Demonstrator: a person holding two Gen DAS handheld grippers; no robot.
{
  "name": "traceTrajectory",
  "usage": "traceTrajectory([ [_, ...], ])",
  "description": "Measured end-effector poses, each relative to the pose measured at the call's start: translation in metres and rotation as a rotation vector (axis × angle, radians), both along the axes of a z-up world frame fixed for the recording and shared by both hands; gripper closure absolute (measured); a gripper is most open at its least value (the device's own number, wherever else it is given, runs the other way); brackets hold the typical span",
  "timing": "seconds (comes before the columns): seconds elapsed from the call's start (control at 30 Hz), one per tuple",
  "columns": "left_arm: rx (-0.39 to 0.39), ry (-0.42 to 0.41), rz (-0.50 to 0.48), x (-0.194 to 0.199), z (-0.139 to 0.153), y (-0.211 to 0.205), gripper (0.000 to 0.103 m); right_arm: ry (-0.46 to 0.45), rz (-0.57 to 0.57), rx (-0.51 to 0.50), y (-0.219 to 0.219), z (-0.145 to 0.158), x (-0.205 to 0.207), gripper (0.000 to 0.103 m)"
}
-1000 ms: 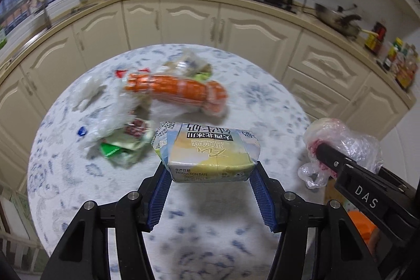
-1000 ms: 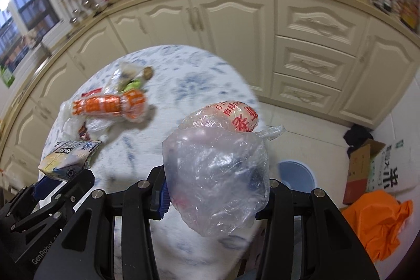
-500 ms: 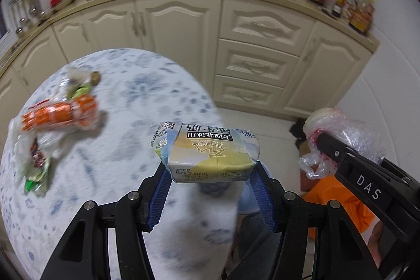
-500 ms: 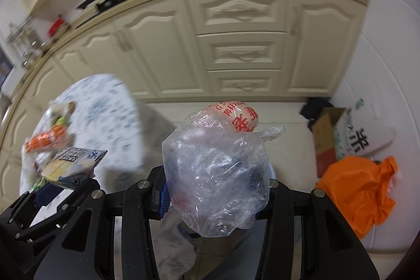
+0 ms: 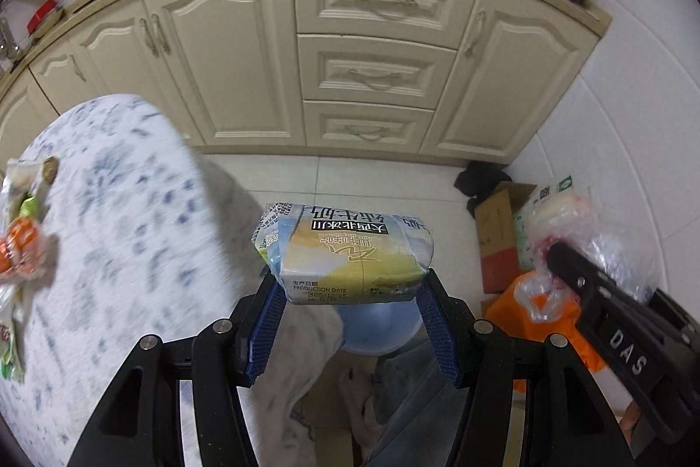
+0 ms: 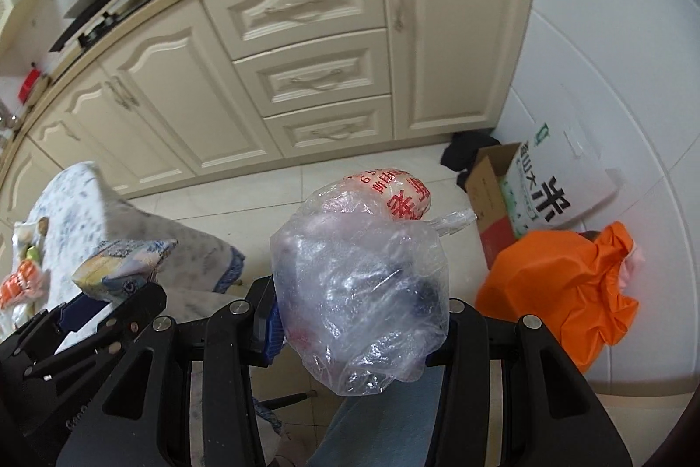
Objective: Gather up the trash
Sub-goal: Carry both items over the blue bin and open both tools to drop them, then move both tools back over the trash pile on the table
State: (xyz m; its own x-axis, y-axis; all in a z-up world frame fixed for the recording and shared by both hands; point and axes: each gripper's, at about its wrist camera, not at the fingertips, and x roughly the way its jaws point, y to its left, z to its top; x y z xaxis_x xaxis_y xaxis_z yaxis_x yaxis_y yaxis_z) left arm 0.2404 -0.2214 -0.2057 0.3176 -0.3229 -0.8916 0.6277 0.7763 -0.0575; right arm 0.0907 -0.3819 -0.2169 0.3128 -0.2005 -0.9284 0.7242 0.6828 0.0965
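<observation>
Nearest in the left wrist view: left gripper (image 5: 352, 294) clamped on a crushed milk carton (image 5: 348, 254), blue pads (image 5: 267, 329) pressing both short ends, carton bulging up clear of the fingers. Directly below it, a blue bin (image 5: 378, 329) on the floor, partly hidden by the carton and by a trouser leg. Off to the right, right gripper (image 6: 356, 318) pinching a crumpled clear plastic bag (image 6: 358, 292), red-printed wrapper balled up at its far end, loose film drooping toward the camera. Both pieces of trash off the desk (image 5: 109, 226), carried out over the floor tiles.

Left of all that, more litter on the desk: an orange wrapper (image 5: 19, 248) and green scraps (image 5: 30, 204) at the edge of the flowered cloth. Farther right, an orange bag (image 6: 564, 287), a cardboard box (image 6: 490, 204) and a rice sack (image 6: 555, 182) against the wall. Beyond, cream cabinets (image 5: 372, 51) under the stove.

Risks from here, by judgement: letting go before lining up over the bin rim, carton bouncing onto tiles. Bag film slippery and slack, so likely to cling to a pad on release, or slide out early. Bin mouth mostly hidden, so aim uncertain. Two grippers side by side, knocking each other possible.
</observation>
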Motion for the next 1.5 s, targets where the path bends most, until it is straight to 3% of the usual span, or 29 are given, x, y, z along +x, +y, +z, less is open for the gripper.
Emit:
traceTrajectory([
  [0.03, 0.003, 0.010, 0.008, 0.004, -0.003, -0.005, 0.044, 0.004, -0.006, 0.004, -0.004, -0.002, -0.001, 0.058],
  [0.17, 0.014, 0.040, 0.006, 0.015, -0.016, -0.022, 0.021, 0.015, -0.027, 0.018, -0.014, -0.011, -0.003, 0.058],
  [0.47, 0.056, 0.033, 0.024, 0.026, -0.027, -0.035, 0.021, 0.032, -0.020, 0.046, -0.016, -0.025, 0.003, 0.058],
  [0.73, 0.042, 0.005, 0.060, 0.018, -0.013, -0.011, 0.021, 0.010, 0.045, 0.087, 0.000, -0.028, 0.024, 0.058],
  [0.83, 0.041, -0.006, 0.073, 0.014, -0.008, -0.003, 0.021, -0.008, 0.060, 0.095, 0.004, -0.026, 0.030, 0.051],
  [0.9, 0.037, -0.005, 0.078, 0.010, -0.005, 0.002, 0.021, -0.001, 0.054, 0.080, 0.006, -0.023, 0.031, 0.036],
  [0.93, 0.036, -0.005, 0.080, 0.009, -0.004, 0.004, 0.021, 0.006, 0.054, 0.062, 0.008, -0.022, 0.032, 0.034],
  [1.5, 0.032, 0.010, 0.075, 0.005, 0.003, 0.017, 0.021, 0.035, 0.056, 0.036, 0.018, -0.012, 0.026, 0.034],
])
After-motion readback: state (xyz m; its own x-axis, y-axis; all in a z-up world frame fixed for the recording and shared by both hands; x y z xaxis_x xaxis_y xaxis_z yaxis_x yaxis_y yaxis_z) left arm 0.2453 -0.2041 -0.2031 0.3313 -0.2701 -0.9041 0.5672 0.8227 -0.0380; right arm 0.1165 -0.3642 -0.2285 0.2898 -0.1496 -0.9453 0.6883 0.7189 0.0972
